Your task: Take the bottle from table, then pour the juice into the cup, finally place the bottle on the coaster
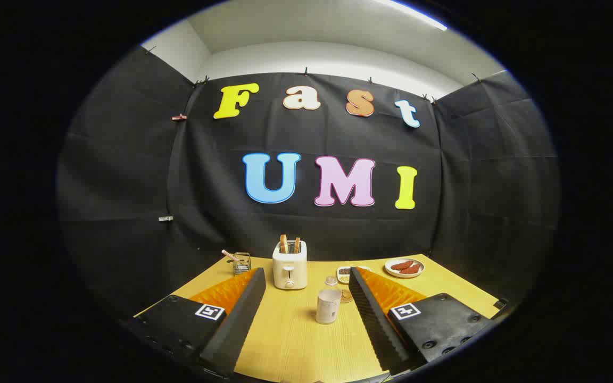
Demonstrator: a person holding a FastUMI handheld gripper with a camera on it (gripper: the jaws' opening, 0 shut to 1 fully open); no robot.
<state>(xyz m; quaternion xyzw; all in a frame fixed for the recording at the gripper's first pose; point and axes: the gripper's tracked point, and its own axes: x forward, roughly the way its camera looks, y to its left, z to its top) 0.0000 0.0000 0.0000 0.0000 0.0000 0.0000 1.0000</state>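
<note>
Yellow wood of the table [296, 340] is seen between the widely parted fingers of the gripper [306, 319], which hold and touch nothing. The cup [328, 306] stands just ahead between them; the small bottle [331, 281] is behind it, beside the coaster [346, 296]. The bottle is best approached past the cup, level and centred.

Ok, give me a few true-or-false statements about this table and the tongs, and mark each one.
1. The tongs are open and hold nothing. True.
2. The pale cylindrical cup stands upright between the fingers. True.
3. The cream toaster is empty. False: slices of toast stick out of its top.
4. The round white plate sits beside the wire basket. False: they are at opposite sides of the yellow wooden table.
</note>
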